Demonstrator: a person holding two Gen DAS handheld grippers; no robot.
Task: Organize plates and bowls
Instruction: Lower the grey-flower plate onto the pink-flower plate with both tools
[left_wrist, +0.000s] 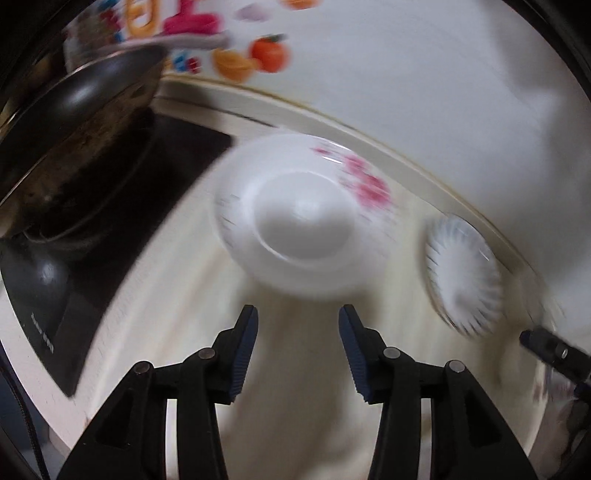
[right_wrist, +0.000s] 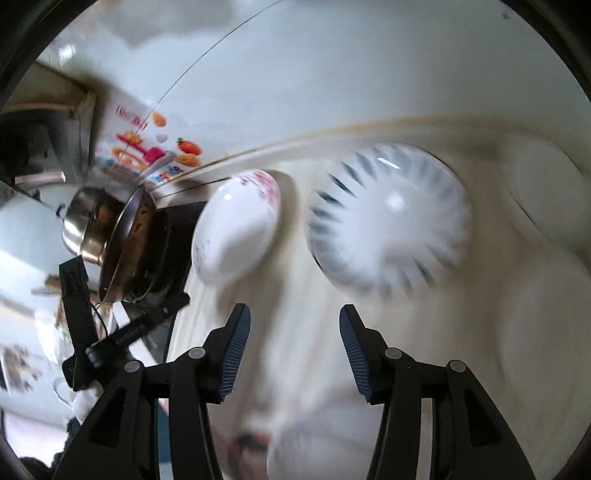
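Observation:
A white plate with pink flowers (left_wrist: 295, 214) lies on the cream counter just ahead of my left gripper (left_wrist: 298, 314), which hangs above the counter, open and with nothing between its fingers. A white bowl with dark blue radial stripes (left_wrist: 465, 273) sits to its right by the wall. In the right wrist view the same striped bowl (right_wrist: 388, 218) is ahead and slightly right of my right gripper (right_wrist: 294, 317), also open and holding nothing. The flowered plate (right_wrist: 236, 229) is to its left. Both views are motion-blurred.
A dark wok (left_wrist: 81, 122) stands on a black cooktop (left_wrist: 110, 229) at the left. A metal pot (right_wrist: 107, 229) shows there in the right wrist view. The wall (left_wrist: 406, 74) with fruit stickers runs close behind the dishes. A blurred white dish (right_wrist: 306, 443) lies below the right gripper.

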